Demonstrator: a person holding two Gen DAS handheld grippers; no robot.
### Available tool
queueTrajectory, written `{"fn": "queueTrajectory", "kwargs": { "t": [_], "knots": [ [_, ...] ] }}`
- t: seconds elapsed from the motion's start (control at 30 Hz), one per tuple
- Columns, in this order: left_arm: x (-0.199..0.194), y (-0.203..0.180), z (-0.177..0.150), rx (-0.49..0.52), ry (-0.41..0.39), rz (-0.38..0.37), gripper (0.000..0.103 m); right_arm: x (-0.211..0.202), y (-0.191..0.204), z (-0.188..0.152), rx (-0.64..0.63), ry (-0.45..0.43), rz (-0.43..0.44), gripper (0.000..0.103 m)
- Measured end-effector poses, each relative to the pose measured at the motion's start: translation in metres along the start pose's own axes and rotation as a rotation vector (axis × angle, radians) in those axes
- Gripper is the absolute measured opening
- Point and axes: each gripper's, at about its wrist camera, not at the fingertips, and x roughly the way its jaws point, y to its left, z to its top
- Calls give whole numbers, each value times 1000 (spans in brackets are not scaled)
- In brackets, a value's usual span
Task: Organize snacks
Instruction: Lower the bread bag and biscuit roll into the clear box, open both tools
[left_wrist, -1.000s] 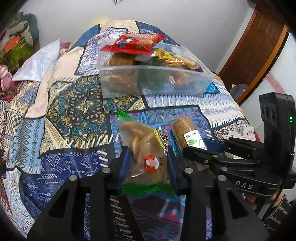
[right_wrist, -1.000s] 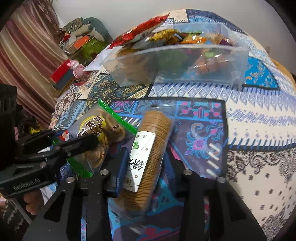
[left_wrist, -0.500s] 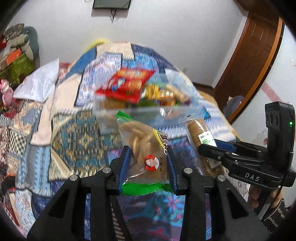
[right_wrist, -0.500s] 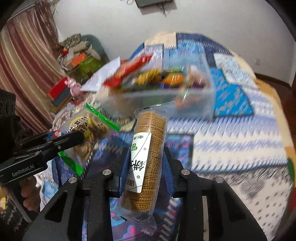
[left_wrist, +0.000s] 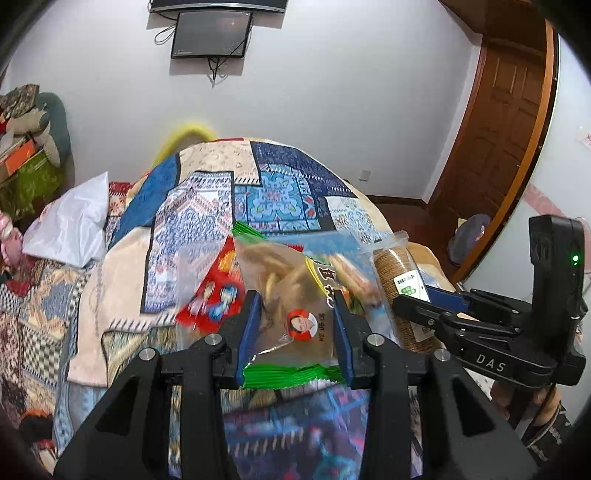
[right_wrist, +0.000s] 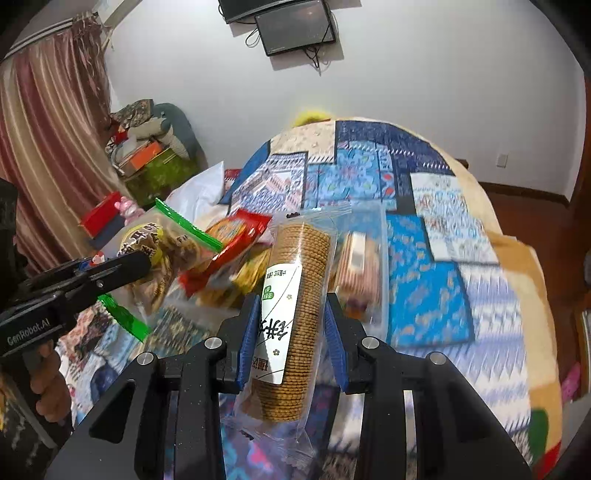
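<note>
Pinching a clear, green-edged bag of tan biscuits low on its body in the left gripper; clamping a clear-wrapped roll of round brown crackers at its middle in the right gripper; both aloft just short of the clear plastic tub of snacks on the patchwork quilt — light, slippery film, brittle contents; likely best gripped gently, mid-pack, never crushing.
</note>
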Motion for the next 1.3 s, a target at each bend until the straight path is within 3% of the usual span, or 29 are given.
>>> {"fn": "queueTrajectory", "kwargs": {
  "t": [0.23,0.53,0.67,0.8,1.07,1.3],
  "knots": [
    [58,8,22,-4,9,4,37,41,-8,32,-23,4,-16,32],
    [93,7,9,12,50,4,38,71,-17,26,-12,51,-17,36],
    [94,2,4,35,79,12,49,62,-17,26,-19,46,-35,42],
    [85,1,-1,23,81,4,56,46,-18,27,-15,24,-30,45],
    [51,-5,-2,11,52,9,57,19,-15,29,-18,-12,-27,46],
    [-15,-14,3,16,-79,51,57,-20,-2,28,-32,-76,-14,46]
  ]
}}
